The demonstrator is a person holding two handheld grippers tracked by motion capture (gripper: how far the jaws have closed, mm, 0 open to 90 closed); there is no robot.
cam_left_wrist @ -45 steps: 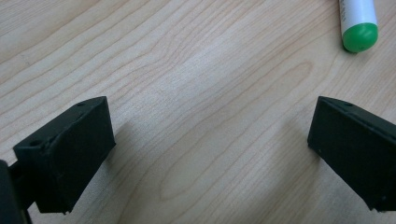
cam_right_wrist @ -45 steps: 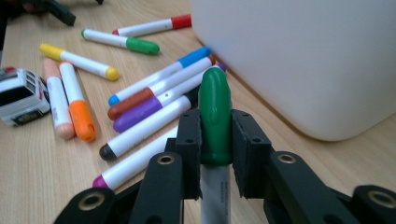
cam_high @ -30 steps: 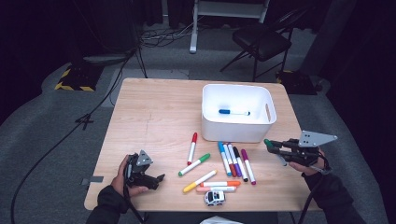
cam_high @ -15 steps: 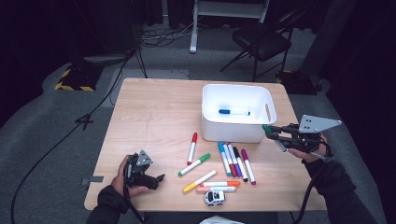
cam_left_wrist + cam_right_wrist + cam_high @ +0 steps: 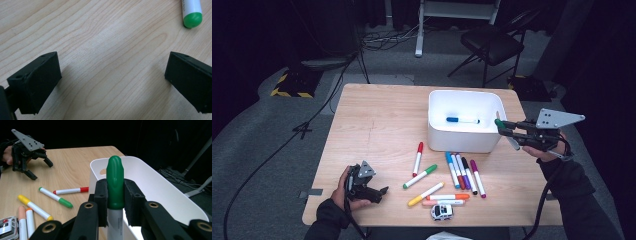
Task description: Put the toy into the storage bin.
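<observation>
My right gripper (image 5: 502, 127) is shut on a green-capped white marker (image 5: 115, 182), held in the air at the right rim of the white bin (image 5: 437, 132). The marker's cap (image 5: 499, 122) points toward the bin, its white barrel slanting down to the right. A blue marker (image 5: 462, 120) lies inside the bin. My left gripper (image 5: 379, 192) rests on the table at the front left, jaws wide apart over bare wood, with a green marker end (image 5: 192, 18) just beyond them. Several markers (image 5: 462, 172) lie loose in front of the bin.
A small toy car (image 5: 442, 211) sits near the table's front edge beside orange and pink markers (image 5: 447, 199). A red marker (image 5: 417, 158), a green one (image 5: 420, 176) and a yellow one (image 5: 426, 194) lie mid-table. A chair (image 5: 492, 45) stands behind the table.
My right gripper has risen with the green marker and moved from the table's right side up to the bin's right rim. The left gripper has stayed put.
</observation>
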